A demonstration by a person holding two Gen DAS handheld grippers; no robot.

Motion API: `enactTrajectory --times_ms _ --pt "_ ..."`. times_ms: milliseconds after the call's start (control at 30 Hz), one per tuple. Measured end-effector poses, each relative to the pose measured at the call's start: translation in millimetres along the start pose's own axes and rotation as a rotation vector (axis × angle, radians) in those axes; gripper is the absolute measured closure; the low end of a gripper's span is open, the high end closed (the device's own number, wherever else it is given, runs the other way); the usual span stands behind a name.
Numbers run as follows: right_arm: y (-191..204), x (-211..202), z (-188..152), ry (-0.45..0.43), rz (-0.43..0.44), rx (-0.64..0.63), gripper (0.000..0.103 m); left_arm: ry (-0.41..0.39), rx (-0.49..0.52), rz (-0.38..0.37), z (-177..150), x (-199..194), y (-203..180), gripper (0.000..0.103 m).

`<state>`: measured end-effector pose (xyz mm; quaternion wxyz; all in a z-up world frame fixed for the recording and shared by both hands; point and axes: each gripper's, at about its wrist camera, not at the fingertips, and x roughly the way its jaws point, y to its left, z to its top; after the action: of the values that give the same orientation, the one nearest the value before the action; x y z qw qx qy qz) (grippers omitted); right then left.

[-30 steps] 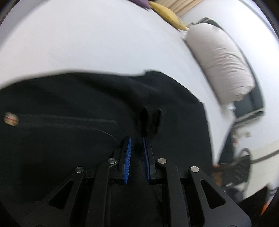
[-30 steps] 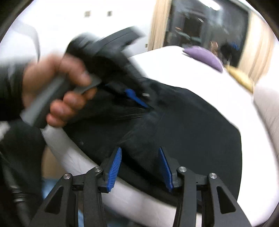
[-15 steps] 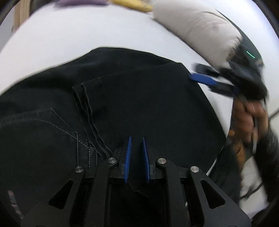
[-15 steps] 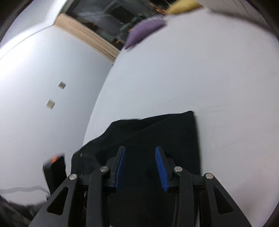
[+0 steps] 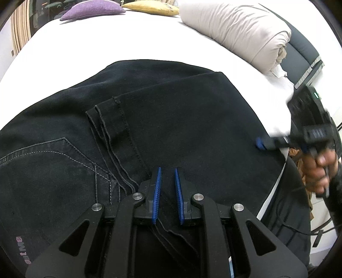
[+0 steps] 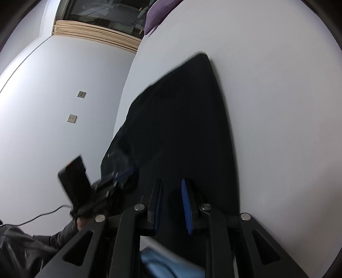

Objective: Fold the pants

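Black pants [image 5: 181, 119] lie folded on the white bed [image 5: 102, 40], leg hems [image 5: 104, 115] laid over the seat beside a back pocket [image 5: 49, 166]. My left gripper [image 5: 166, 171] sits low over the pants with its blue pads a narrow gap apart and nothing clamped between them. The right gripper [image 5: 259, 143] shows in the left wrist view at the pants' right edge, held by a hand. In the right wrist view the right gripper [image 6: 172, 186] is open above the pants [image 6: 183, 119], and the left gripper [image 6: 126, 173] shows blurred at their left side.
A rolled beige duvet [image 5: 239, 30] lies at the bed's far right. A purple cushion [image 5: 92, 8] and a yellow cushion [image 5: 149, 6] sit at the far end. The bed's near edge [image 5: 269, 198] drops off at right. A white wall with sockets [image 6: 72, 117] stands left.
The left gripper has let go of the pant leg hems, which now lie folded over the seat. The right gripper has swung round to the pants' right edge and hovers open.
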<state>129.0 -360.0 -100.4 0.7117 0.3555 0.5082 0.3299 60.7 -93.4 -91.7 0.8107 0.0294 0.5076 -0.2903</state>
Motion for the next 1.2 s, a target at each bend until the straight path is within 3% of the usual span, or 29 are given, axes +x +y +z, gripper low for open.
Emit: enactTrajectory --times_ms 200,367,467,567,667,733,833,1067,1167,1200 --pt "1.8 -21.4 -52.2 0.008 -0.034 0.046 0.083 -0.003 0.000 0.003 -7.2 -0.1 1.4 0.090" --pt "14.3 -50.3 -60.9 -0.059 -0.131 0.030 0.079 -0.006 -0.003 0.002 -8.6 0.4 1.1 0.090" --pt "34.2 -61.8 -47.3 -0.126 -0.078 -0.014 0.079 -0.007 -0.001 0.005 -8.2 -1.6 1.6 0.090" --pt "51.9 -44.5 -25.0 -0.150 -0.026 -0.033 0.074 -0.008 0.007 0.016 -9.7 -5.5 -0.8 0.090" --pt "66.3 -19.3 -1.4 -0.135 -0.070 -0.040 0.074 -0.009 0.027 0.025 -13.0 -10.7 -2.6 0.090" --pt "78.2 -16.8 6.9 -0.155 -0.028 -0.054 0.074 -0.016 0.017 0.018 -15.6 -13.8 -0.3 0.090" --pt "89.4 -14.4 16.8 -0.187 0.001 -0.063 0.061 -0.021 0.012 0.019 -17.1 -16.8 0.3 0.090" --pt "48.8 47.9 44.9 -0.087 0.063 0.085 0.059 -0.067 -0.064 0.050 -33.7 -50.5 16.1 0.090" --pt "36.4 74.4 53.0 -0.054 -0.021 0.099 0.069 -0.115 -0.148 0.048 -48.5 -81.1 33.5 0.090" --pt "35.2 74.0 55.5 -0.072 -0.004 0.107 0.069 -0.137 -0.184 0.046 -55.1 -93.6 40.8 0.090"
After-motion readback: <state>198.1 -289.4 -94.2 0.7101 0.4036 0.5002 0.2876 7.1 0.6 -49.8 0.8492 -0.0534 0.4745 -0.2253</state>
